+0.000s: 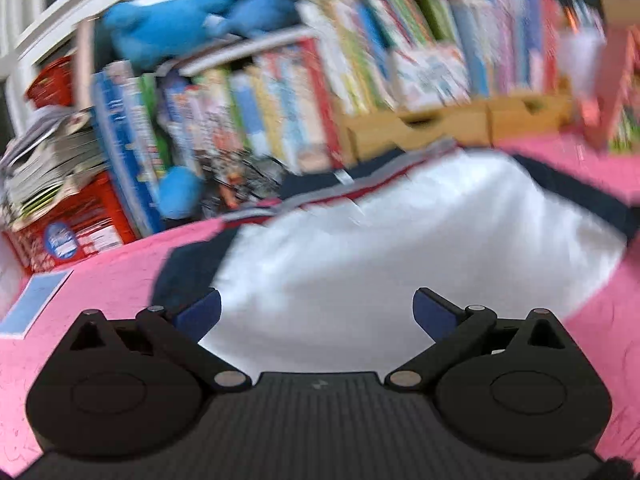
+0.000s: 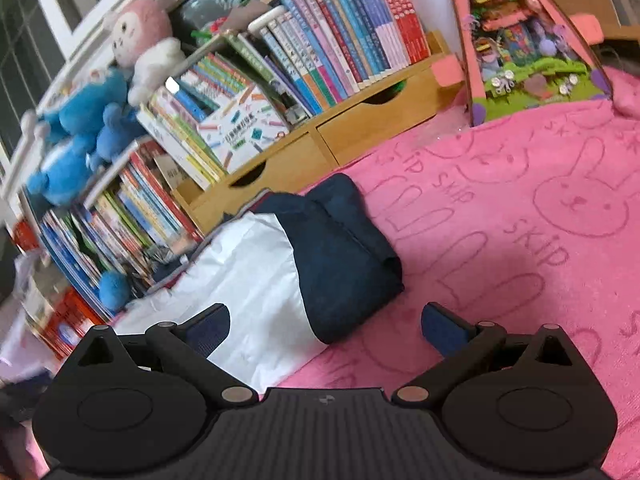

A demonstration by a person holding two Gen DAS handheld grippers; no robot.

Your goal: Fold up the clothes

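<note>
Both the left tongs [image 1: 316, 312] and right tongs [image 2: 325, 326] were spread and empty over the white-and-navy garment [image 2: 280, 276], lying partly folded on the pink surface [image 2: 520, 220] beside the bookshelf [image 2: 320, 80], likely ready for another fold.

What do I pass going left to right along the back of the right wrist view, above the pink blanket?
Blue plush toy → pink-and-white plush toy → row of upright books → pink toy house.
</note>
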